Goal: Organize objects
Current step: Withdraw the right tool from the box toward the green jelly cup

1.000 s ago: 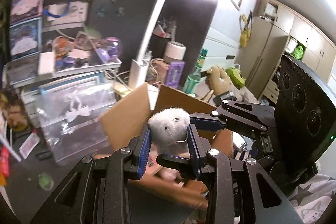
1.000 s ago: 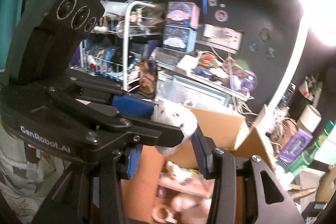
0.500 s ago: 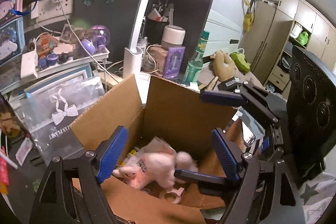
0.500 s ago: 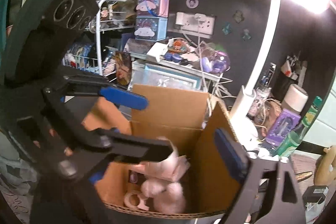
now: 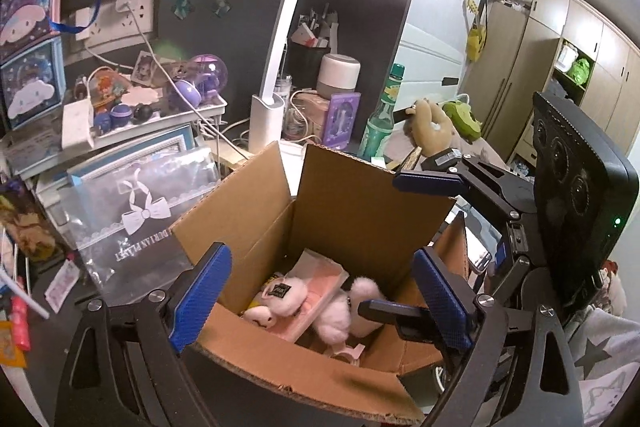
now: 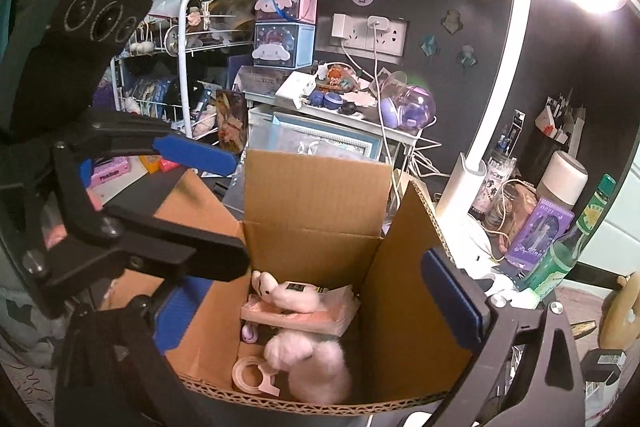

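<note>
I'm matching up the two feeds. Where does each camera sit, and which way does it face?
Left wrist: on the left hand-held gripper, looking down into the cardboard box; the right hand-held gripper shows beside it.
Right wrist: on the right hand-held gripper, facing the same box; the left one intrudes.
Shared: box, pink plush toy, desk lamp.

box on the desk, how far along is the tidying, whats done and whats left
Done: a pink plush lies in the box with a pink packet and a tape roll. In hand: nothing; the left tool and right tool have just been opening and stand empty over the box. Left: the desk beyond is crowded, e.g. a green bottle and purple card.
</note>
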`<state>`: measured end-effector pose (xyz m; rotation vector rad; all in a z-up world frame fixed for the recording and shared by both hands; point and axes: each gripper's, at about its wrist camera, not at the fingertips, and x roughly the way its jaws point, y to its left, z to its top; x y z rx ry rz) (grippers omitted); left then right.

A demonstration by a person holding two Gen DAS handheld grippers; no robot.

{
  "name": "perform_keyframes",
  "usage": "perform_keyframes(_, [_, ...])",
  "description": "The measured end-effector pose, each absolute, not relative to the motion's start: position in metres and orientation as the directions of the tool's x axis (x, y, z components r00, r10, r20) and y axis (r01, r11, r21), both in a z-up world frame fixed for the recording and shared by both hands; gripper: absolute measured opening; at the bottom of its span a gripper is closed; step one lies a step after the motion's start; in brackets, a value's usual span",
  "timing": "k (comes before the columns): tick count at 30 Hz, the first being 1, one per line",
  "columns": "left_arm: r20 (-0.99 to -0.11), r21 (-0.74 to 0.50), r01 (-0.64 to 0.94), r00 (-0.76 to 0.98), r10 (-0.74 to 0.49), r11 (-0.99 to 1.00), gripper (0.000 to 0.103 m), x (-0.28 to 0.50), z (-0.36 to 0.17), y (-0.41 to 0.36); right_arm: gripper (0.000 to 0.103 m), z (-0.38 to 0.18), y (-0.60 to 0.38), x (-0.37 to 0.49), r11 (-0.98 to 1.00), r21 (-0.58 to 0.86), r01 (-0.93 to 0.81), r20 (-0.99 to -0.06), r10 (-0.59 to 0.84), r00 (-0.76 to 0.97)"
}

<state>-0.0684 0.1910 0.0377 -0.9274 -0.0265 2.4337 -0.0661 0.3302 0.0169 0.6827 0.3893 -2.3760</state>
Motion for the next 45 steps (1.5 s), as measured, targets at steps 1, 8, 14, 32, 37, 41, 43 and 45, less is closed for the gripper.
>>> perform_keyframes(1, [-0.612,-0.198,-0.471,-0.626,0.483,-0.86,0.091,-0.067,0.038,0.189,0.102,0.017,0.33,-0.066,-0.759,-0.104,0.643,-0.56,-0.49,-0.668])
perform_keyframes(8, [-0.595,-0.202,-0.444,-0.652,0.469,-0.873,0.091,-0.051,0.038,0.168,0.102,0.02,0.323,-0.059,-0.753,-0.095,0.652,-0.567,-0.497,-0.657])
perform_keyframes(14, [-0.564,-0.209,-0.417,-0.687,0.458,-0.884,0.092,-0.029,0.041,0.138,0.102,0.028,0.303,-0.043,-0.722,-0.084,0.687,-0.561,-0.535,-0.632])
perform_keyframes(32, [-0.535,-0.274,-0.139,-0.8,0.271,-0.952,0.095,0.043,-0.001,-0.017,0.102,0.002,0.129,-0.003,-0.486,-0.123,0.865,-0.645,-0.624,-0.442])
perform_keyframes(37, [-0.546,-0.323,-0.089,-0.795,0.262,-0.942,0.095,0.046,-0.024,-0.046,0.102,-0.033,0.088,-0.016,-0.46,-0.078,0.884,-0.713,-0.595,-0.372])
perform_keyframes(41, [-0.566,-0.353,-0.068,-0.778,0.271,-0.933,0.095,0.04,-0.043,-0.059,0.102,-0.067,0.067,-0.041,-0.492,-0.02,0.87,-0.762,-0.556,-0.332])
perform_keyframes(43, [-0.58,-0.368,-0.055,-0.767,0.275,-0.928,0.095,0.036,-0.054,-0.064,0.102,-0.08,0.062,-0.055,-0.515,0.011,0.857,-0.775,-0.546,-0.318])
perform_keyframes(45, [-0.594,-0.383,-0.046,-0.753,0.283,-0.923,0.095,0.032,-0.063,-0.068,0.102,-0.093,0.057,-0.07,-0.544,0.01,0.839,-0.783,-0.526,-0.332])
